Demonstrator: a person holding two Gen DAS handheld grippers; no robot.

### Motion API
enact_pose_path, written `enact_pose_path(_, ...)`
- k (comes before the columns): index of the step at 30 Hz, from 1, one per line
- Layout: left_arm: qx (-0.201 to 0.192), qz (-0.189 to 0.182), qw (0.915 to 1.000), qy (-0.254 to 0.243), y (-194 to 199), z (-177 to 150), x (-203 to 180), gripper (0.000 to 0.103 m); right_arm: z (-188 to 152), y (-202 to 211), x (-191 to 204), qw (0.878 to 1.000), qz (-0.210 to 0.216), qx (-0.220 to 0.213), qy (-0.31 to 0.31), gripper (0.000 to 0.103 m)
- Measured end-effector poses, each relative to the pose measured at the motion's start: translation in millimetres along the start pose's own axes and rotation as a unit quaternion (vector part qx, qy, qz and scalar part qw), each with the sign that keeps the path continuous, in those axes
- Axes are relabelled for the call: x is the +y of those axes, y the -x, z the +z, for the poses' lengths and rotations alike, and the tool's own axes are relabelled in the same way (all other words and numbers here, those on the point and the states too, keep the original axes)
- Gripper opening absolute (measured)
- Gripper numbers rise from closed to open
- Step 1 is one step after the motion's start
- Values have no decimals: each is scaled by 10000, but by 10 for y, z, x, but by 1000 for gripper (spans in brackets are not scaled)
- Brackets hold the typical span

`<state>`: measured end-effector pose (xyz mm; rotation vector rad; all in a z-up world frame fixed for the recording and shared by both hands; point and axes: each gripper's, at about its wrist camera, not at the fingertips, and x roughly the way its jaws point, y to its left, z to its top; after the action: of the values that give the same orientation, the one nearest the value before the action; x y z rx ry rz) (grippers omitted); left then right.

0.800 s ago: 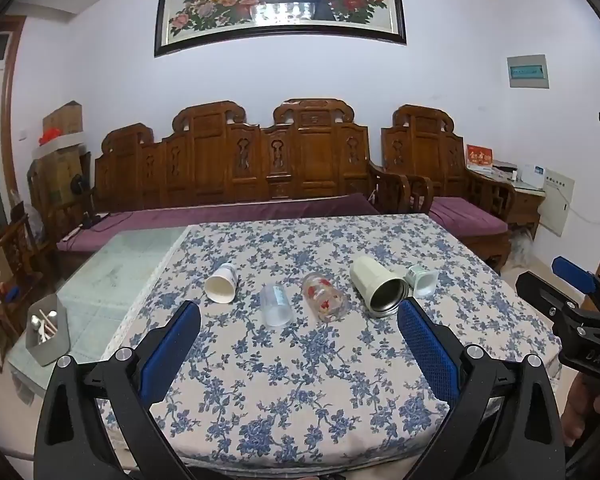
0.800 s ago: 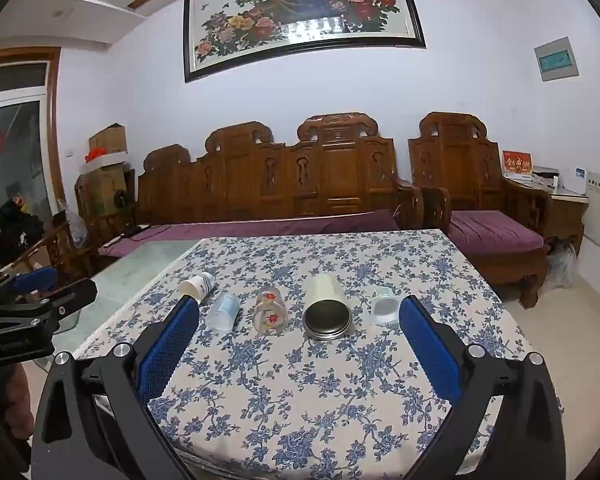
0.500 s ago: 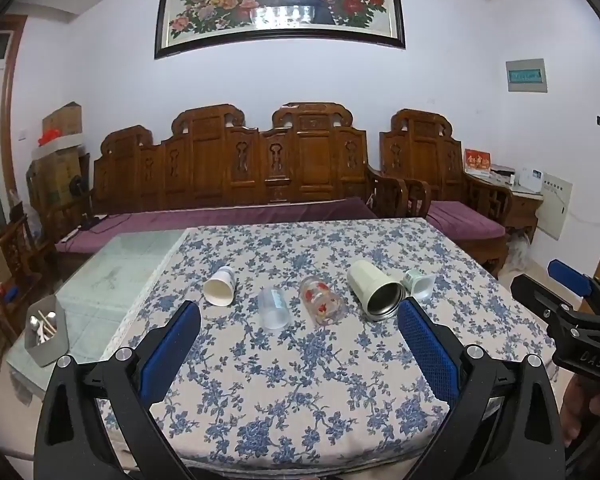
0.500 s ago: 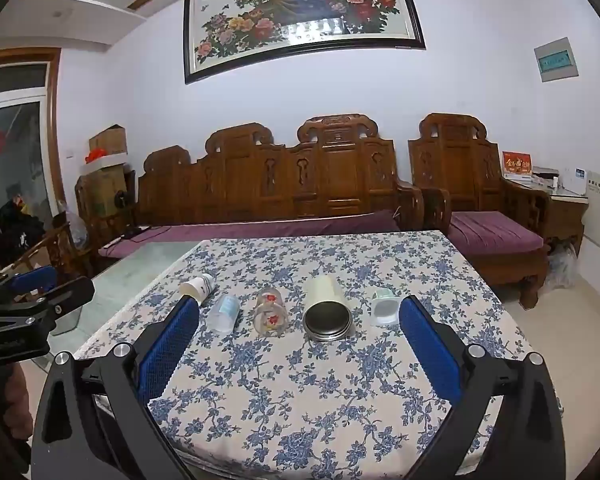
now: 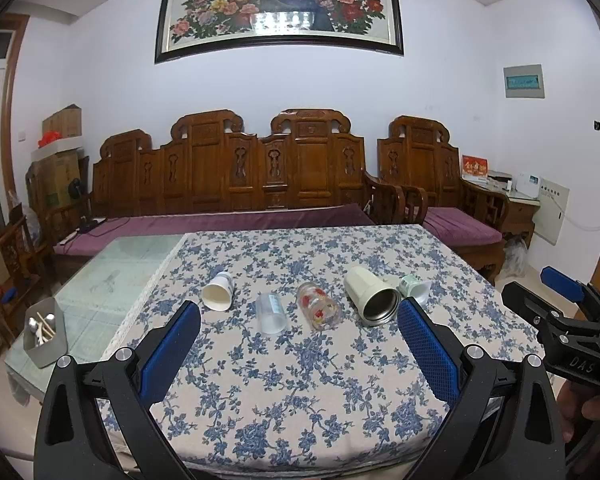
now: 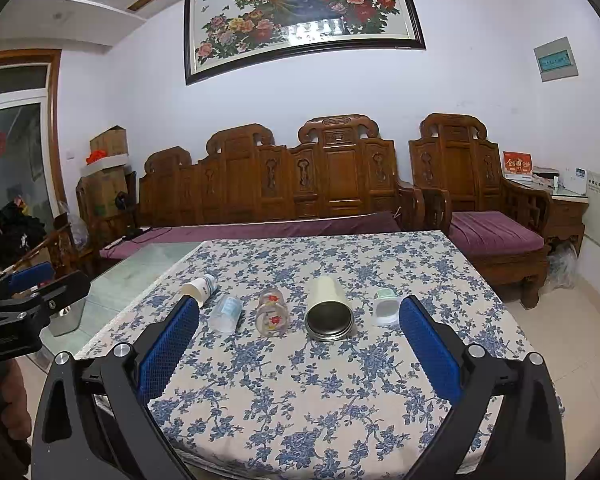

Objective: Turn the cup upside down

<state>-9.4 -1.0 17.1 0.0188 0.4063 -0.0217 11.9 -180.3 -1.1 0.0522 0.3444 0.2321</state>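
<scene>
living room, floral-cloth tabletop | five cups lying sideways mid-cloth, incl. cream steel-lined cup | left tool, right tool spread wide, empty | barely nudged since a moment ago, no flip started

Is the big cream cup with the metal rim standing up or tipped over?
Tipped over. The cream metal-rimmed cup lies on its side on the floral tablecloth, open mouth facing the camera.

The small green cup lies partly hidden behind the left gripper's fingers.
</scene>
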Motion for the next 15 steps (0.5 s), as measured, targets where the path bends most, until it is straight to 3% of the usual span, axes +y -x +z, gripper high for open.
enact_pose_path(15,-40,-21,10000,-9,42,37,-26,95,29,28,65,10000,1,-23,-3,101)
